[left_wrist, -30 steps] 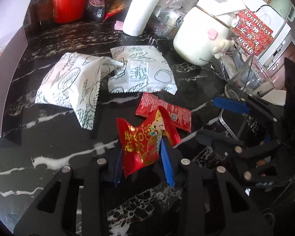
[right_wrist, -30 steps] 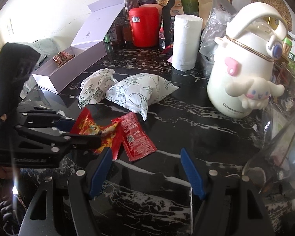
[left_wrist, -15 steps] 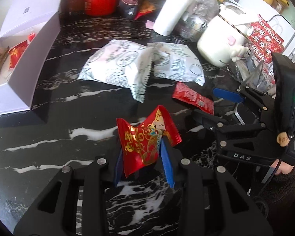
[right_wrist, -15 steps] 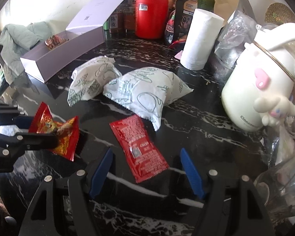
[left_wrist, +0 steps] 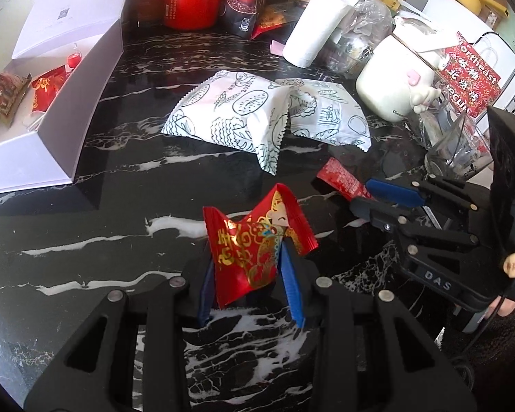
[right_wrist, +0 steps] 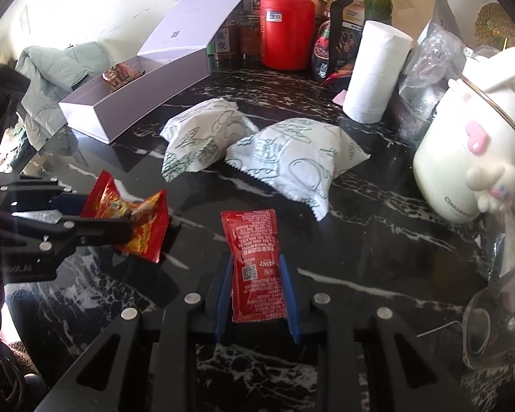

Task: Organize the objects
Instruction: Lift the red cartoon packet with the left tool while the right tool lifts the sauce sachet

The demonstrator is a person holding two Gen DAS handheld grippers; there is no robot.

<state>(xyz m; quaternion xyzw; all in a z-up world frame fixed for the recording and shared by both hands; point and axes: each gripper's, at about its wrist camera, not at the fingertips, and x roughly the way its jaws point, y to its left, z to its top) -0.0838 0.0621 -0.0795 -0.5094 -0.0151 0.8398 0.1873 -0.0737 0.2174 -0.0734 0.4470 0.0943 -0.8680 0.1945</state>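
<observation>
My left gripper [left_wrist: 247, 261] is shut on a red and gold snack packet [left_wrist: 254, 240], held upright just above the black marble counter [left_wrist: 120, 189]. The same packet [right_wrist: 144, 230] shows at the left of the right wrist view. A red ketchup packet [right_wrist: 254, 237] lies flat on the counter between the blue pads of my right gripper [right_wrist: 255, 261]. Those jaws are closing, and the pads touch the packet's two long edges. Behind them lie two white snack bags [right_wrist: 195, 140] [right_wrist: 292, 158]. An open lilac box [left_wrist: 68, 103] at the left holds several small packets.
A white character jar [right_wrist: 463, 158], a glass [right_wrist: 498, 326] and a paper roll [right_wrist: 374, 72] stand at the right. A red canister [right_wrist: 286, 31], jars and bags line the back. A green jacket [right_wrist: 55, 79] lies beyond the counter's left edge.
My right gripper has moved forward over the ketchup packet and its jaws have come in from wide open onto it. My left gripper has carried the red and gold packet leftward, away from the ketchup.
</observation>
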